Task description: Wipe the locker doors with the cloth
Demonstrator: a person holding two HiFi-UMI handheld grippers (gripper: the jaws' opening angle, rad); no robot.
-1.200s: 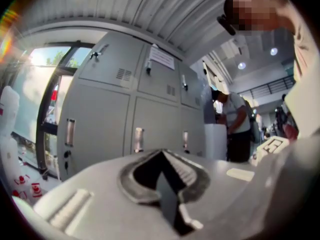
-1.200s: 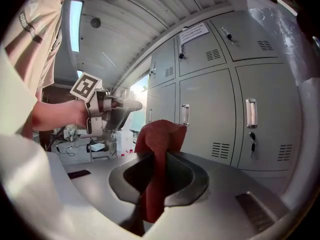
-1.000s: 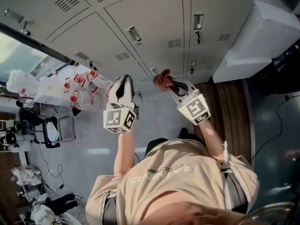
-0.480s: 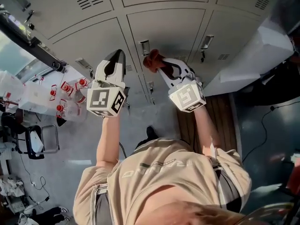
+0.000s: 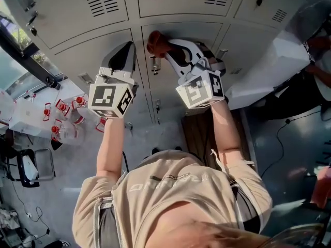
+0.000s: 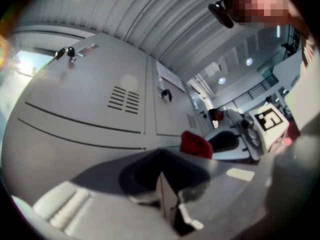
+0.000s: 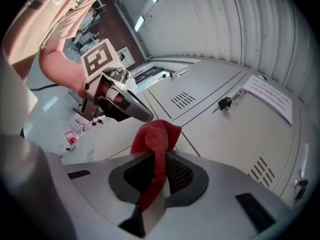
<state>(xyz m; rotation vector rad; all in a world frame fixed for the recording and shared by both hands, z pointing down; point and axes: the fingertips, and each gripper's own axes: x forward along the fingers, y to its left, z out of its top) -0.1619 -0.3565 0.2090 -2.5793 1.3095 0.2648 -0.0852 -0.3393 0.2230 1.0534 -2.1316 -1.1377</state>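
Far left of the cloth, red-capped bottles [image 5: 61, 110] cluster low beside the locker doors [image 5: 170, 1]. Nearer, the left gripper [image 5: 128, 46] points at a door just left of the cloth. Its own view shows the two fingers pressed together on nothing, which the head view cannot settle. The cloth [image 5: 153, 41], red and bunched, sits at the seam between two doors, just above a latch [image 5: 153, 62]; whether it touches the metal cannot be told. The right gripper [image 5: 164, 45] pinches it. The right gripper view shows the fabric hanging down between the closed fingers, and only that view shows a paper label [image 7: 270, 96] and a key [image 7: 224, 103] right of the cloth. Far right of the cloth, a white bulk [image 5: 274, 71] stands in front of the doors.
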